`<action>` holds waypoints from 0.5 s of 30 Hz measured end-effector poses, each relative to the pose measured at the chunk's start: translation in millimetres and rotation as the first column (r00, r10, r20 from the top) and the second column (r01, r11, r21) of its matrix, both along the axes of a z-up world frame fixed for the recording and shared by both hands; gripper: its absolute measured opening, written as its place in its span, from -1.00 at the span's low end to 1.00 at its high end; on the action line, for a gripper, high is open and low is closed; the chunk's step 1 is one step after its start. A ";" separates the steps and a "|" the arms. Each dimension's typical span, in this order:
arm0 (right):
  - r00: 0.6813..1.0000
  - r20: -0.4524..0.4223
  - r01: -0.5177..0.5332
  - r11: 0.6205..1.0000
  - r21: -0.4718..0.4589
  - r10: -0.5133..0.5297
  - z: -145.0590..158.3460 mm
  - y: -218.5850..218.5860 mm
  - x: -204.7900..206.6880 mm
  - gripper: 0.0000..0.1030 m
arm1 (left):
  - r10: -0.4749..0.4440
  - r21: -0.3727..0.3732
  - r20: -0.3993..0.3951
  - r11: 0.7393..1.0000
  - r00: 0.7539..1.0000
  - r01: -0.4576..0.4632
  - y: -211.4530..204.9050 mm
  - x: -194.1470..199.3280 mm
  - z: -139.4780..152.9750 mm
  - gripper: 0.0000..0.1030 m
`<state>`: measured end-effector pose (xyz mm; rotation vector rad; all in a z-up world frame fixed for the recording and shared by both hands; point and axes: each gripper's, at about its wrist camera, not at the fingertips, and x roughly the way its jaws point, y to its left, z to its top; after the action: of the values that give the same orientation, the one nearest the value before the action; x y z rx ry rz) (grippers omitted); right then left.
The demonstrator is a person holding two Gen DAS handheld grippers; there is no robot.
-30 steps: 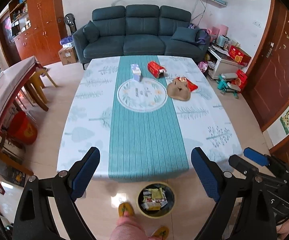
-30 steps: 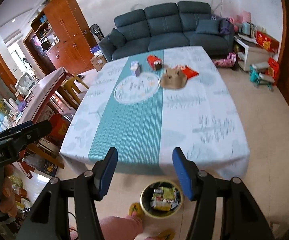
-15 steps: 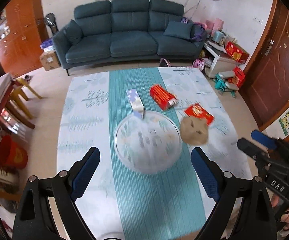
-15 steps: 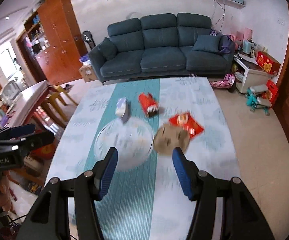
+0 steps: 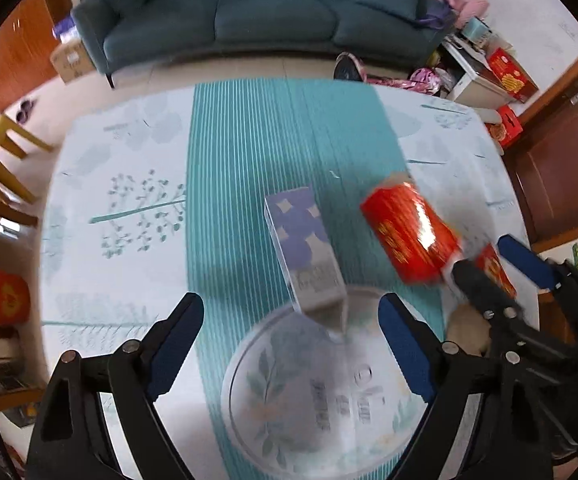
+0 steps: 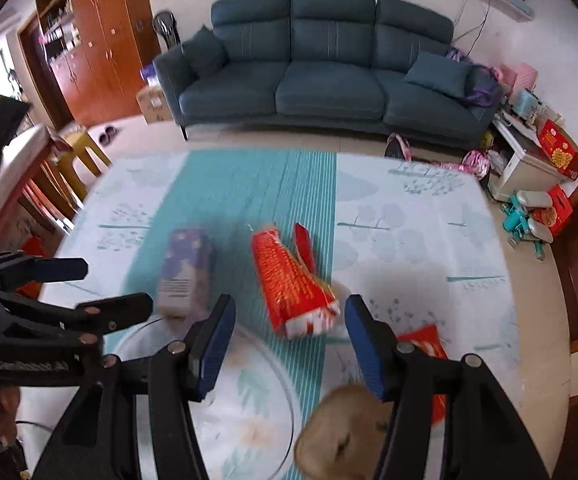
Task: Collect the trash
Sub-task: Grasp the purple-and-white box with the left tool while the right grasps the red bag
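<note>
Purple carton [image 5: 303, 248] and red packet [image 5: 409, 232]: lying side by side on the surface [image 5: 129, 184], on its teal stripe. Left gripper [image 5: 289, 344]: jaws spread, just narrowed slightly, nothing between them, over the carton. Right gripper [image 6: 287, 344]: jaws spread, empty, over the packet.

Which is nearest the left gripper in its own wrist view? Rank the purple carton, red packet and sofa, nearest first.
1. Purple carton: just ahead of the left gripper, between its open jaws.
2. Red packet: ahead, to the right.
3. Sofa: beyond the table's far edge.

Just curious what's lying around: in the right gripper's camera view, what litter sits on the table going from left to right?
Purple carton → red snack bag → flat red wrapper. The brown paper piece's place overlaps the others, so I leave it out.
</note>
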<state>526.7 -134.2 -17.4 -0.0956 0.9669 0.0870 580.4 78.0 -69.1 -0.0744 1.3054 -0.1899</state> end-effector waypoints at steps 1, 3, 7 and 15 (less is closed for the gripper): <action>1.000 -0.016 0.002 1.000 -0.003 -0.002 -7.9 -1.0 7.5 0.11 | 0.006 -0.004 -0.012 1.000 1.000 -0.006 0.3 5.1 -6.2 0.70; 0.999 -0.044 0.010 1.000 -0.009 -0.011 -21.6 -3.0 21.1 0.11 | 0.011 -0.019 -0.038 1.000 0.999 -0.012 0.4 15.2 -19.3 0.70; 0.995 -0.092 0.025 1.000 -0.002 -0.025 -42.7 -6.6 41.2 0.11 | 0.022 -0.035 -0.070 0.999 0.997 -0.024 -3.5 28.2 -38.6 0.68; 0.987 -0.158 0.009 0.999 0.034 -0.004 -59.8 -3.8 58.5 0.11 | 0.050 -0.073 -0.153 0.995 0.987 -0.062 -2.6 42.6 -66.7 0.38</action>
<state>585.2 -138.0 -77.3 -0.0540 1.1232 0.1065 622.9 75.5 -135.8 -0.1949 1.4449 -0.1901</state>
